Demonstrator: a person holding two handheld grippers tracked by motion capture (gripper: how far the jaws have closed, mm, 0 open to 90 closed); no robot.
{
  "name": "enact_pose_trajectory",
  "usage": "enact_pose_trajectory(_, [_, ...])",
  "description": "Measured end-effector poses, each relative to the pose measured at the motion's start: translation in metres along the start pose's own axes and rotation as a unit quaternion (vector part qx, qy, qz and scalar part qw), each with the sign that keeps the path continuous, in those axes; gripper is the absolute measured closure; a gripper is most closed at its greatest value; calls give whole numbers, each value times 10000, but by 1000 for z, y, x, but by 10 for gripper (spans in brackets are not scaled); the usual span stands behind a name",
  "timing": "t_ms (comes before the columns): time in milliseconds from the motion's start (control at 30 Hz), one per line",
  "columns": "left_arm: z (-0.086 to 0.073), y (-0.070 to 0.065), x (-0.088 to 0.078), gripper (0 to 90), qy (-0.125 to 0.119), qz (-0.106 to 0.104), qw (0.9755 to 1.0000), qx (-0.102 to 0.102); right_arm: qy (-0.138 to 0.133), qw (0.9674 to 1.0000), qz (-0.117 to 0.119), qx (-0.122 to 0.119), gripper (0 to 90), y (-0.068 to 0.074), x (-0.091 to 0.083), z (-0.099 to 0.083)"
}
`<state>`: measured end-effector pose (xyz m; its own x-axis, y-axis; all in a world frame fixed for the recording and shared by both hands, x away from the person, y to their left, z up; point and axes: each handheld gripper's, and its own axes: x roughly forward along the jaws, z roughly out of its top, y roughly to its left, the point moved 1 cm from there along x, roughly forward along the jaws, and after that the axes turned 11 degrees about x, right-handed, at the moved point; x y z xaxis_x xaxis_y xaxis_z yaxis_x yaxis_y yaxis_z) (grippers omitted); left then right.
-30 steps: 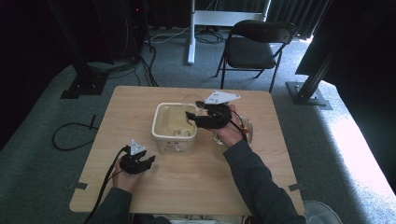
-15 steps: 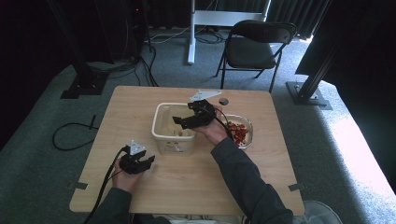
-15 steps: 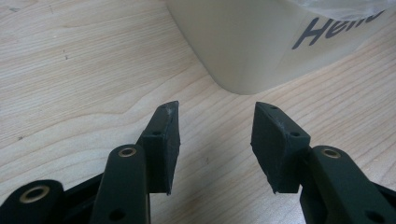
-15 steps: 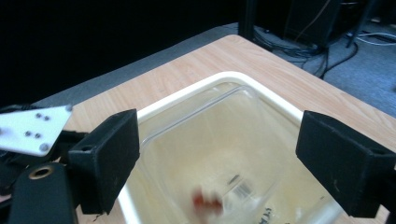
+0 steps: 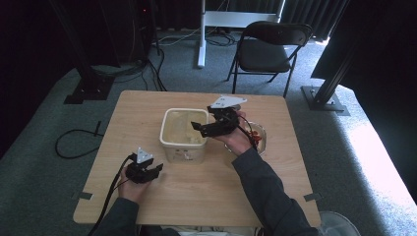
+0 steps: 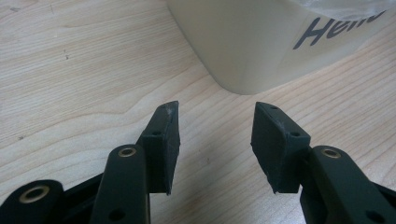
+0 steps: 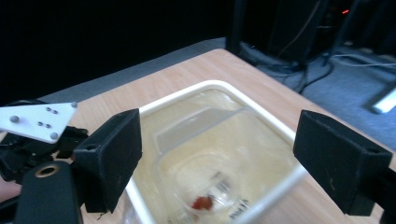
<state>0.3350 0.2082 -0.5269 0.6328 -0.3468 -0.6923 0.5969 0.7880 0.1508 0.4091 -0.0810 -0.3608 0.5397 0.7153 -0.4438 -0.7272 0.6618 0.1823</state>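
Note:
A cream plastic tub (image 5: 183,133) stands at the table's middle. My right gripper (image 5: 200,119) hangs over its right rim and points left into it. Its jaws (image 7: 217,140) sprang wide a moment ago and have just eased in slightly; they stand open with nothing between them. Below them a small red piece (image 7: 201,202) lies on the tub's (image 7: 261,126) bottom, inside a clear liner. A clear bowl (image 5: 259,137) of red pieces sits behind my right hand. My left gripper (image 5: 156,169) rests near the front left, open and empty (image 6: 217,109), facing the tub's corner (image 6: 243,51).
The wooden table (image 5: 221,196) has bare room in front of the tub and along its left side. A folding chair (image 5: 268,49) and a white desk leg stand on the carpet beyond the far edge. Cables trail on the floor at the left.
My right gripper swung left from over the clear bowl to above the tub, then drew back slightly right. Its jaws went from shut to wide open. The left gripper stayed still.

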Motion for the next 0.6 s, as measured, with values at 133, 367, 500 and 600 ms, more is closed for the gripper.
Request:
enact_pose_trajectory(133, [0, 0, 0, 526, 18, -1, 10000, -7, -120, 9997, -214, -98, 166, -3, -20, -3])
enact_pose_trajectory(367, [0, 0, 1, 526, 14, -4, 10000, -19, -340, 9975, -612, 25, 183, -25, -52, -8])
enact_pose_trajectory(500, [-1, 1, 2, 526, 30, -3, 10000, -28, -490, 9934, -1018, 190, 184, -50, -83, -14])
enact_pose_trajectory(600, [0, 1, 2, 526, 45, 14, 10000, -26, -635, 9889, -1316, 265, 193, -66, -106, -17])
